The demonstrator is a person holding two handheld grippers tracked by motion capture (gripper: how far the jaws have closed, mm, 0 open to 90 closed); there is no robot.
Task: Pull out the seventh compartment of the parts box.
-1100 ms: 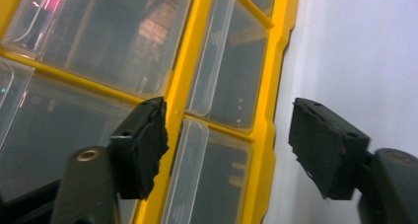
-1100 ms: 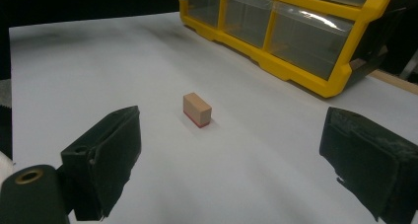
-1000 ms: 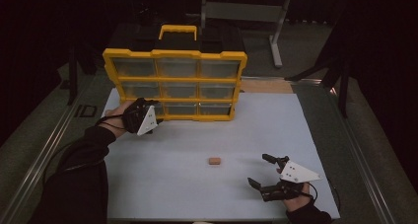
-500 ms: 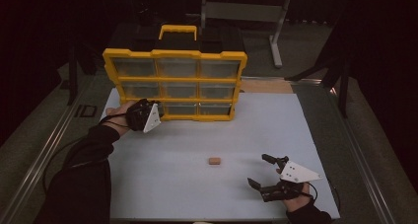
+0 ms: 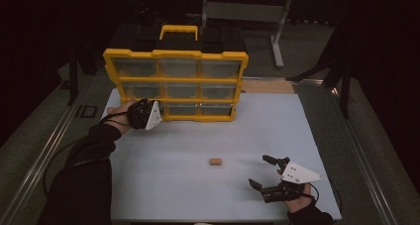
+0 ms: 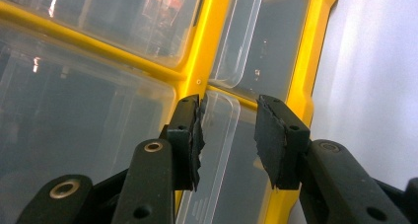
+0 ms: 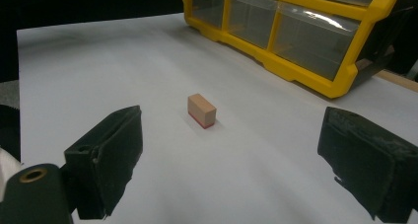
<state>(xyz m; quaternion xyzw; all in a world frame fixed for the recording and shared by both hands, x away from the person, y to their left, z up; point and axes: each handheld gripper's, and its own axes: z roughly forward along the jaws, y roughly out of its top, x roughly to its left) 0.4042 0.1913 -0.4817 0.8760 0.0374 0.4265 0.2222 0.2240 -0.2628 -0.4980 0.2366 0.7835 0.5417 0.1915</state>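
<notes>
A yellow organizer (image 5: pixel 176 54) with clear drawers stands upright at the back of the white table (image 5: pixel 198 195). My left gripper (image 5: pixel 157 111) is at its bottom-left drawer. In the left gripper view its jaws (image 6: pixel 229 135) have just been closing around the drawer's clear pull tab (image 6: pixel 219 120); a gap still shows on the right side. A small tan block (image 5: pixel 215 161) lies on the table in front. My right gripper (image 5: pixel 258 170) rests near the front right, wide open, facing the tan block (image 7: pixel 201 110) with nothing between its pads.
The organizer's yellow handle (image 5: pixel 178 29) sticks up at the back. A wooden strip (image 5: pixel 267 86) borders the table's far right edge. Metal rails run along both sides, and a grey stand (image 5: pixel 277 41) sits beyond on the floor.
The left hand has edged slightly right toward the organizer's bottom-left drawer. The right hand and the block have not moved.
</notes>
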